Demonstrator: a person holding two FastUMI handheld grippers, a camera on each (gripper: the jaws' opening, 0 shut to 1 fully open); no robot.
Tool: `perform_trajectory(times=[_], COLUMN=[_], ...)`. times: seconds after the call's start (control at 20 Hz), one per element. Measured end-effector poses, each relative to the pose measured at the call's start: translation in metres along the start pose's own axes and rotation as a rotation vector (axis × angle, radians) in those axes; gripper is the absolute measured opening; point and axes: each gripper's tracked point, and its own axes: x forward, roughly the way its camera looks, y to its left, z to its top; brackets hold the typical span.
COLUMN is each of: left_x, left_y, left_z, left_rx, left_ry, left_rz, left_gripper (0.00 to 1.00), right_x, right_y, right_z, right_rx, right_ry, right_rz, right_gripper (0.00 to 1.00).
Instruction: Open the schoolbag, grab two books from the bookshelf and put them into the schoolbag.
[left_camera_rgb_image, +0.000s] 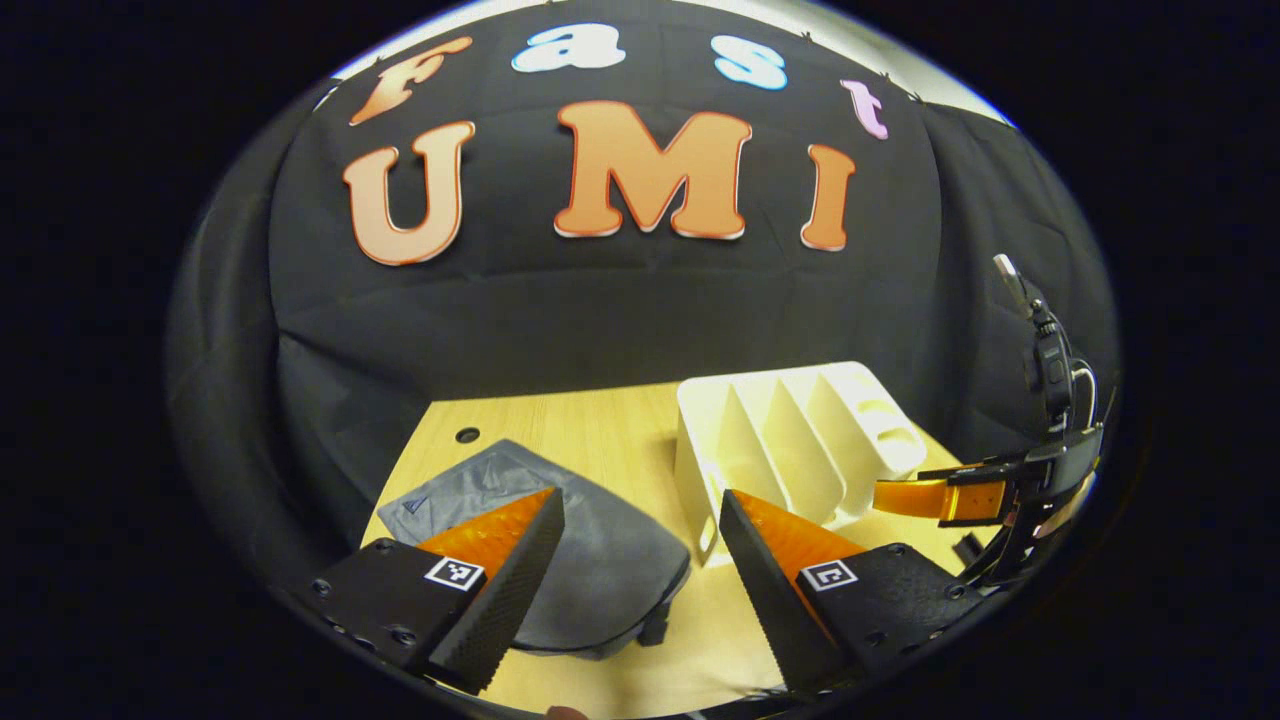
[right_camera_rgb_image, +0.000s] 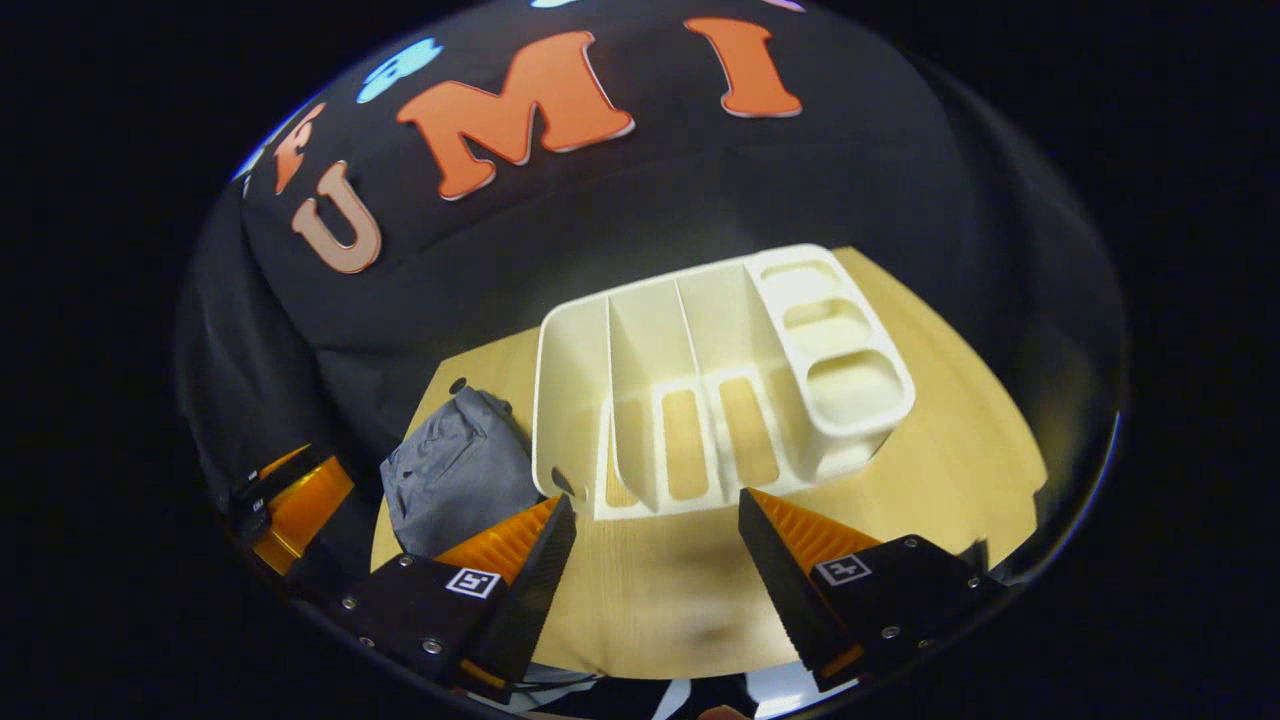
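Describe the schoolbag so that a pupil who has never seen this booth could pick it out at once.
Start at the wooden table before the black cloth wall. On it stands a cream bookshelf with upright dividers; the schoolbag lies flat just beside it. It is the soft, grey, wrinkled fabric thing, unlike the rigid pale rack.

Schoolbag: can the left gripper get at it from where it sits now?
Probably yes. In the left gripper view the left gripper is open, with the grey schoolbag lying flat on the table just ahead of its fingers. Nothing lies between them; the white bookshelf stands off to one side.
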Motion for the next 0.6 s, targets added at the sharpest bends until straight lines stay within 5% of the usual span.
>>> perform_trajectory(times=[0.35,0.6], left_x=[-0.04,-0.054], left_y=[-0.047,-0.07], left_z=[0.093,0.11], left_rx=[-0.008,-0.029], left_ry=[-0.348,-0.418], left_rz=[0.072,0.074], left_gripper=[0.98,0.99], right_x=[-0.082,-0.127], right_y=[-0.029,-0.036], right_z=[0.1,0.136], right_rx=[-0.212,-0.297], right_ry=[-0.411,-0.638], right_rz=[-0.068,-0.108], right_gripper=[0.97,0.97])
